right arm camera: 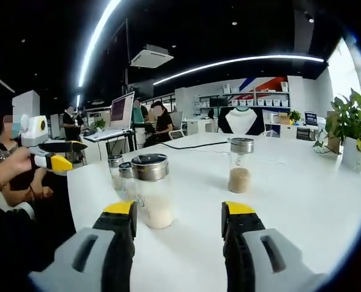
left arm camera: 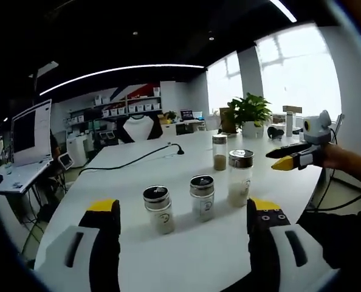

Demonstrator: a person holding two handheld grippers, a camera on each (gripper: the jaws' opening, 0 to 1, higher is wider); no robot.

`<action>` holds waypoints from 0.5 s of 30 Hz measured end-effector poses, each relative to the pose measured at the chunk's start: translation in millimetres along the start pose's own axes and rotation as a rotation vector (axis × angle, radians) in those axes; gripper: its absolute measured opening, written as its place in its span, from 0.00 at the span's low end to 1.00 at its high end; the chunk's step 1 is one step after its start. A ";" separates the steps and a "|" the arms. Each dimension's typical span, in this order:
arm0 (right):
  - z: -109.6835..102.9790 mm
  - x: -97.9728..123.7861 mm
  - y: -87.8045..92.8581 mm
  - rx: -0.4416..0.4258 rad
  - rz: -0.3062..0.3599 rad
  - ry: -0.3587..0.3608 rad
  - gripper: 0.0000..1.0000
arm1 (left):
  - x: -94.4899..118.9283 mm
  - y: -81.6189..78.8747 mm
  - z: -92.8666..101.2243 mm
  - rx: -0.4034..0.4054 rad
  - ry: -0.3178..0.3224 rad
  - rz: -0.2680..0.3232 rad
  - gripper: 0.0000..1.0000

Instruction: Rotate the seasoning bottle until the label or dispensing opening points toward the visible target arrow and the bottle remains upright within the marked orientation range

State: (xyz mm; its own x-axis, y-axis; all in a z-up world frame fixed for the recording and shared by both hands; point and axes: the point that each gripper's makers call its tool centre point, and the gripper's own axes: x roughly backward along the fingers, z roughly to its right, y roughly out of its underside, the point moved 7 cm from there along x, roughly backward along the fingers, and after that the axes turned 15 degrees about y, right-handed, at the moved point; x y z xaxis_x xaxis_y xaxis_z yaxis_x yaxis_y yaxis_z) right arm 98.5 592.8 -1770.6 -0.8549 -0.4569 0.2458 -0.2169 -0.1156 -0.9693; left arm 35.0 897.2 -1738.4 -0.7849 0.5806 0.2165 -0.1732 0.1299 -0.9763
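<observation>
Four seasoning bottles stand upright mid-frame on the white surface [left arm camera: 186,255]. Left gripper [left arm camera: 182,240] and right gripper [right arm camera: 177,234] hang wide open, empty, short of them. Nothing is grasped yet; which bottle is meant I cannot tell, and I see no arrow. Next: close on one, perhaps the nearest bottle [right arm camera: 151,190], and twist. Labels too small to read
</observation>
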 end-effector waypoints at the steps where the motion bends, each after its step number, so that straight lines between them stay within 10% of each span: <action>1: 0.6 0.8 0.3 -0.005 -0.006 0.004 0.61 | 0.0 -0.6 0.8 0.004 0.001 0.002 0.93; 15: 13.6 15.0 2.9 -0.014 -0.029 0.052 0.69 | 1.3 -4.6 14.6 -0.024 0.044 -0.003 0.96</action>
State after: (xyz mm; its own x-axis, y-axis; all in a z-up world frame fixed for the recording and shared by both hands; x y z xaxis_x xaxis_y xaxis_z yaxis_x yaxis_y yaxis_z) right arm 91.4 573.6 -1769.7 -0.8714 -0.4069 0.2741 -0.2486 -0.1155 -0.9617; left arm 26.1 885.7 -1733.7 -0.7572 0.6149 0.2201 -0.1610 0.1508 -0.9754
